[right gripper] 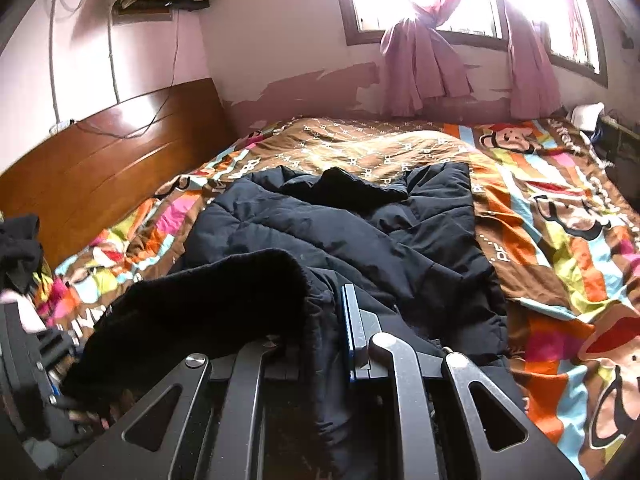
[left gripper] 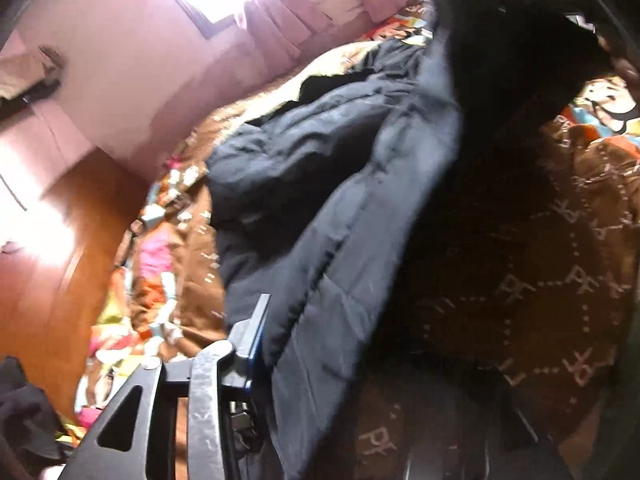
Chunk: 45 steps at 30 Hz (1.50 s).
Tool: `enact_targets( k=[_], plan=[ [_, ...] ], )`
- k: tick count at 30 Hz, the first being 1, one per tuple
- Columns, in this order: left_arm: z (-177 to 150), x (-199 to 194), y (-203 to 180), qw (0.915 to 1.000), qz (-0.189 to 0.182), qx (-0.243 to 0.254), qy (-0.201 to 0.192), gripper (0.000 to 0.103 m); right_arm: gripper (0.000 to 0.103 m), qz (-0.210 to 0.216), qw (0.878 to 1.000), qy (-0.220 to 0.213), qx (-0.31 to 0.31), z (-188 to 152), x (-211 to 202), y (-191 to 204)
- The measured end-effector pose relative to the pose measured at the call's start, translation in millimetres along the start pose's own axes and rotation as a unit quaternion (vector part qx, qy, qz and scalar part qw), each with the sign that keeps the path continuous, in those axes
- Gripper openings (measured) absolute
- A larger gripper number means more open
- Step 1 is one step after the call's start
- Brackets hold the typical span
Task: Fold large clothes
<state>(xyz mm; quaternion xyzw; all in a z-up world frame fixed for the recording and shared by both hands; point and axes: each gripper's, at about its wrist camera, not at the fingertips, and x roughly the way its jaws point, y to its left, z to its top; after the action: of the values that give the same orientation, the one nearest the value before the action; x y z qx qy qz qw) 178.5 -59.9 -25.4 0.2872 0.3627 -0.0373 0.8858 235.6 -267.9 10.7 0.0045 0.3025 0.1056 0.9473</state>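
Gripped jacket (right gripper: 360, 232) hem with both grippers, left (left gripper: 280, 344), right (right gripper: 320, 320), near bed (right gripper: 560, 240) edge; thick padding, shallow bite, could slip.

A home bedroom: a bed (right gripper: 540, 216) with cartoon bedspread, wooden headboard (right gripper: 100, 160) at nine o'clock, pink curtains (right gripper: 424, 64) (knotted) at twelve o'clock.

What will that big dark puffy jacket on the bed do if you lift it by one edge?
The jacket would probably sag and drape: it already lies in soft, rumpled folds on the bedspread. Its quilted, puffy panels suggest it is bulky yet fairly light. The smooth shell looks slick, so layers may slide apart, while the fuzzy black lining should grip better.
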Motion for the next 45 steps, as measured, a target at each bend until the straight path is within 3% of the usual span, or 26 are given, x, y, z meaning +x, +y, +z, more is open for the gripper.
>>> enact_targets(
  k=[2, 6, 9, 14, 26, 35, 39, 45],
  plan=[
    [1, -7, 0, 0.9995, 0.023, 0.002, -0.022, 0.031, 0.013, -0.026, 0.999, -0.010, -0.031, -14, -10, 5],
    [3, -22, 6, 0.9975, 0.032, -0.016, -0.062, 0.016, 0.013, -0.059, 0.996, -0.015, -0.057, -36, -28, 5],
    [7, -33, 9, 0.9948, 0.044, -0.027, -0.088, 0.011, 0.009, -0.083, 0.994, -0.024, -0.067, -49, -43, 8],
    [11, -66, 14, 0.9869, 0.089, -0.030, -0.132, 0.009, 0.007, -0.108, 0.986, -0.088, -0.092, -52, -85, 21],
    [-6, -157, 55, 0.9764, 0.082, -0.082, -0.182, 0.008, 0.006, -0.078, 0.971, -0.195, -0.111, -43, -182, 55],
    [-29, -208, 75, 0.9713, 0.073, -0.103, -0.202, 0.007, 0.006, -0.011, 0.971, -0.215, -0.106, -44, -244, 70],
    [-26, -210, 82, 0.9730, 0.061, -0.102, -0.198, 0.007, 0.006, -0.013, 0.970, -0.210, -0.123, -38, -251, 76],
    [-3, -181, 88, 0.9765, 0.051, -0.091, -0.189, 0.007, 0.007, -0.038, 0.970, -0.196, -0.137, -14, -220, 75]
  ],
)
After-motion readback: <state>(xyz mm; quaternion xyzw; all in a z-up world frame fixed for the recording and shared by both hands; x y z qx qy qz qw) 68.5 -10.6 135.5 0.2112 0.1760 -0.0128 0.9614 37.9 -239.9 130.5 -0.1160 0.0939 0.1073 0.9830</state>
